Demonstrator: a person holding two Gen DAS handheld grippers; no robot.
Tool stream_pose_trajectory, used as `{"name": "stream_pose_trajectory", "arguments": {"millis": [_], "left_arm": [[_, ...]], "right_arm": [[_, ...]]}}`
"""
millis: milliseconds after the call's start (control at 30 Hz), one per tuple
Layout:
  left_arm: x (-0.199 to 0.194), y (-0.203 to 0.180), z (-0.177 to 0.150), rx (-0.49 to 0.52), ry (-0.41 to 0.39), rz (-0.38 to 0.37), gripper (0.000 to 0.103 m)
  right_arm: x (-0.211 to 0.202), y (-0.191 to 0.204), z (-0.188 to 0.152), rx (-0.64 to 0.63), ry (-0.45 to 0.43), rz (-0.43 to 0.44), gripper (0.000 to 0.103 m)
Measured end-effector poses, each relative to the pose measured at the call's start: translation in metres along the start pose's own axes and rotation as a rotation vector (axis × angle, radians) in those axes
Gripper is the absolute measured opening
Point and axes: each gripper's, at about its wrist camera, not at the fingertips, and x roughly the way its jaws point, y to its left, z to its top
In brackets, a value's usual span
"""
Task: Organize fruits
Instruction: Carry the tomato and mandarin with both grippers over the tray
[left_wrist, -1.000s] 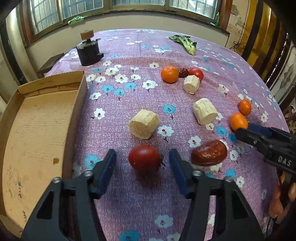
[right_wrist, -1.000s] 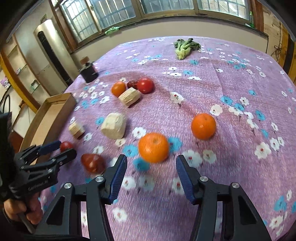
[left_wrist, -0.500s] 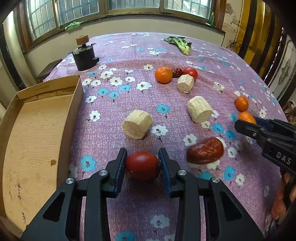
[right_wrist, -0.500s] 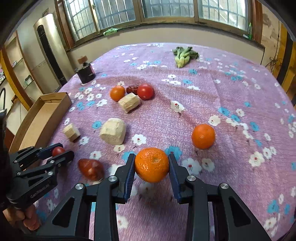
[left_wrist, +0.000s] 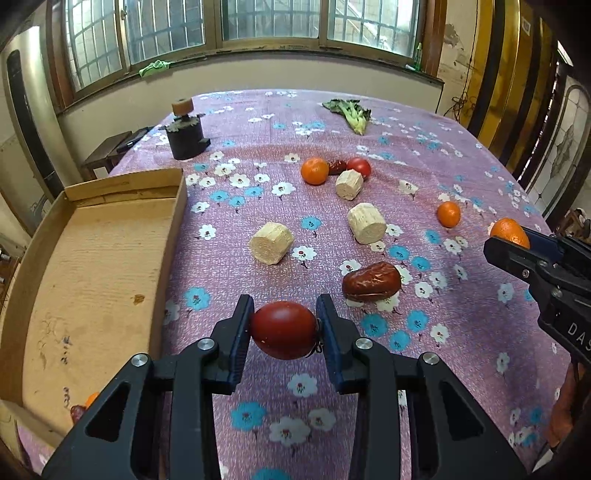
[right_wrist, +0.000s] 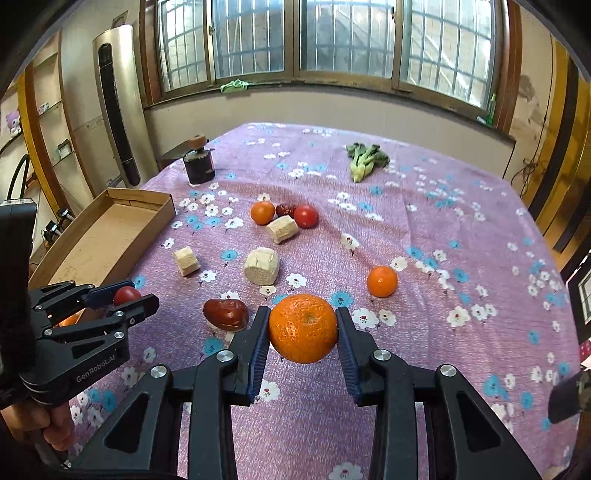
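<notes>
We've got our left gripper (left_wrist: 284, 328) clamping the round red tomato (left_wrist: 284, 329), right gripper (right_wrist: 302, 332) clamping the dimpled orange tangerine (right_wrist: 303, 328), shallow cardboard box (left_wrist: 92, 266) at 10 o'clock, left nearer.

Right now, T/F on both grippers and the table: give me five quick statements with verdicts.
1. The left gripper is shut on a tomato. True.
2. The right gripper is open and holds nothing. False: it is shut on a mandarin.
3. The cardboard box sits left of the left gripper. True.
4. The leafy greens lie inside the box. False: they lie on the tablecloth at the far side.
5. A red date lies on the cloth. True.
</notes>
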Motion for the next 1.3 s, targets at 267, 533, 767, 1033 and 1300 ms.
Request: {"name": "stream_pose_trajectory", "arguments": {"millis": [267,533,767,1033,1300], "left_arm": [[-0.019,0.005,-0.006,-0.011,-0.027,0.000,0.033],[-0.035,0.011,-0.010,-0.022,-0.056,-0.003,0.033],[-0.045,0.018,-0.013,-0.033,-0.075,-0.003,0.033],[-0.051,0.033,-0.017,-0.060,-0.087,0.005,0.033],[-0.053,0.050,-0.021,-0.088,-0.089,0.014,0.033]], "right_arm": [[-0.021,0.009,-0.003,-0.013,-0.035,-0.019,0.035],[-0.034,0.020,-0.004,-0.034,-0.056,-0.032,0.035],[-0.043,0.031,-0.004,-0.057,-0.073,-0.039,0.035],[-0.048,0.045,-0.004,-0.085,-0.081,-0.044,0.035],[-0.049,0.058,-0.004,-0.110,-0.081,-0.041,0.035]]}}
